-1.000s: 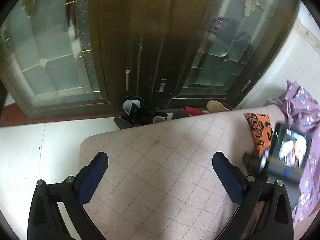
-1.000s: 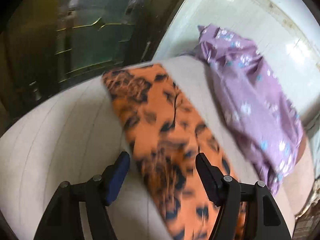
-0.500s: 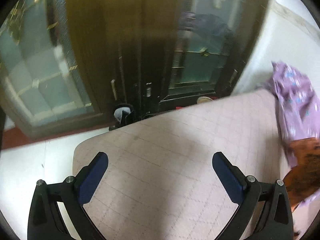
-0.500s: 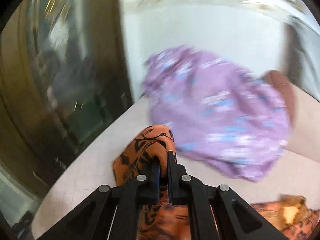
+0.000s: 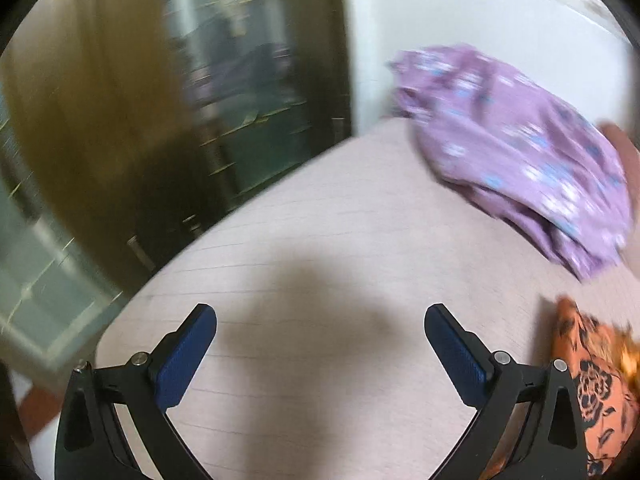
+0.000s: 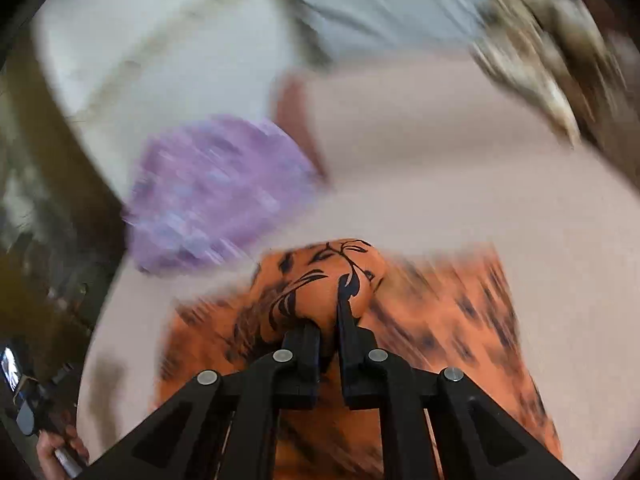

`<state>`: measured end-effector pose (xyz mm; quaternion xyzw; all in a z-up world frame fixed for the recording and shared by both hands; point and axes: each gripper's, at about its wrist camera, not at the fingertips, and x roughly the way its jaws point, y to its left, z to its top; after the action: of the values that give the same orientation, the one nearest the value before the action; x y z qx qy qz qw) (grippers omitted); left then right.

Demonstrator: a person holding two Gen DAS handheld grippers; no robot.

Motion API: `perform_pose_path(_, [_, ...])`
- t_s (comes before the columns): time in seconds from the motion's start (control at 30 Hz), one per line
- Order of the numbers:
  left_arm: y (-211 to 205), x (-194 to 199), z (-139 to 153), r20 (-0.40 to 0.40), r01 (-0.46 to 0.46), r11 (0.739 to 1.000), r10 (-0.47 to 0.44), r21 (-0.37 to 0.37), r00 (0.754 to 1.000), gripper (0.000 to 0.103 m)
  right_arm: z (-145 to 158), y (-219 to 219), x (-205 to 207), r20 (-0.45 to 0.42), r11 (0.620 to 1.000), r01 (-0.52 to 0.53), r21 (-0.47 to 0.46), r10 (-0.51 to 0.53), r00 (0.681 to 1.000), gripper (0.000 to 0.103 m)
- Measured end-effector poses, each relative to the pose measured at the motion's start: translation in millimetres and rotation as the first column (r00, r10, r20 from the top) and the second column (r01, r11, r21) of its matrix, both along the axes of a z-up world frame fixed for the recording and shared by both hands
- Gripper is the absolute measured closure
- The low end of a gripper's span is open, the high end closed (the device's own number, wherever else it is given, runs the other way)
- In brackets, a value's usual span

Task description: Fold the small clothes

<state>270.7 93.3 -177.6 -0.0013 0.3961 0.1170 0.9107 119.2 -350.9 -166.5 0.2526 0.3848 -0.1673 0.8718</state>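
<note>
An orange cloth with black flower print (image 6: 328,268) is bunched between the pads of my right gripper (image 6: 328,316). The jaws are opening a little but still pinch the fold. The rest of the cloth trails, blurred, over the pinkish quilted bed (image 6: 440,160). A crumpled purple floral garment (image 6: 216,200) lies beyond it to the left. In the left wrist view my left gripper (image 5: 320,312) stands open over bare bed (image 5: 340,220) with nothing between its fingers. The purple garment (image 5: 520,152) is at the upper right there, and the orange cloth (image 5: 588,380) at the lower right edge.
A dark wooden door with glass panels (image 5: 120,120) and a white wall (image 5: 440,20) stand past the bed's far edge. A hand (image 6: 52,448) shows at the lower left of the right wrist view. A blurred patterned object (image 6: 552,40) is at its upper right.
My right gripper has shut on the orange cloth, lifted it and swung it across the bed. The left gripper has swung from the door toward the purple garment and stays open.
</note>
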Motion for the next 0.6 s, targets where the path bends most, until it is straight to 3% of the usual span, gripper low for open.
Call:
perform_pose_path(0.07, [-27, -3, -6, -0.01, 0.079, 0.996, -0.079, 0.036, 0.997, 0.0, -37, -24, -26, -0.093, 0.996, 0.039, 0.079, -0.031, 0.995, 0.091])
perform_pose_path(0.13, [-55, -6, -13, -0.02, 0.139, 0.985, -0.137, 0.103, 0.99, 0.0, -64, -37, -52, -0.118, 0.984, 0.08, 0.159, -0.061, 0.991, 0.078])
perform_pose_path(0.2, [-84, -10, -24, -0.048, 0.214, 0.963, -0.209, 0.165, 0.977, 0.0, -76, -42, -70, -0.135, 0.98, 0.091, 0.175, -0.068, 0.989, 0.074])
perform_pose_path(0.27, [-106, -17, -30, -0.062, 0.263, 0.946, -0.256, 0.19, 0.965, 0.0, -74, -46, -77, -0.115, 0.98, 0.073, 0.185, -0.053, 0.992, 0.074])
perform_pose_path(0.37, [-134, -26, -41, -0.079, 0.344, 0.903, -0.335, 0.258, 0.939, 0.0, -61, -58, -86, -0.013, 0.959, 0.041, 0.281, -0.039, 0.999, 0.07])
perform_pose_path(0.4, [-139, -28, -43, -0.083, 0.357, 0.894, -0.348, 0.269, 0.934, 0.0, -56, -63, -90, 0.019, 0.954, 0.036, 0.298, -0.044, 0.999, 0.059])
perform_pose_path(0.43, [-144, -29, -46, -0.094, 0.372, 0.887, -0.36, 0.274, 0.928, 0.0, -52, -65, -94, 0.037, 0.955, 0.043, 0.295, -0.056, 0.998, 0.034])
perform_pose_path(0.5, [-148, -27, -50, -0.114, 0.376, 0.891, -0.359, 0.255, 0.926, 0.0, -40, -64, -102, 0.101, 0.968, 0.084, 0.235, -0.111, 0.989, 0.026])
perform_pose_path(0.6, [-141, -23, -53, -0.136, 0.367, 0.912, -0.346, 0.183, 0.928, 0.0, -23, -44, -87, 0.126, 0.99, 0.006, 0.142, -0.024, 0.992, 0.025])
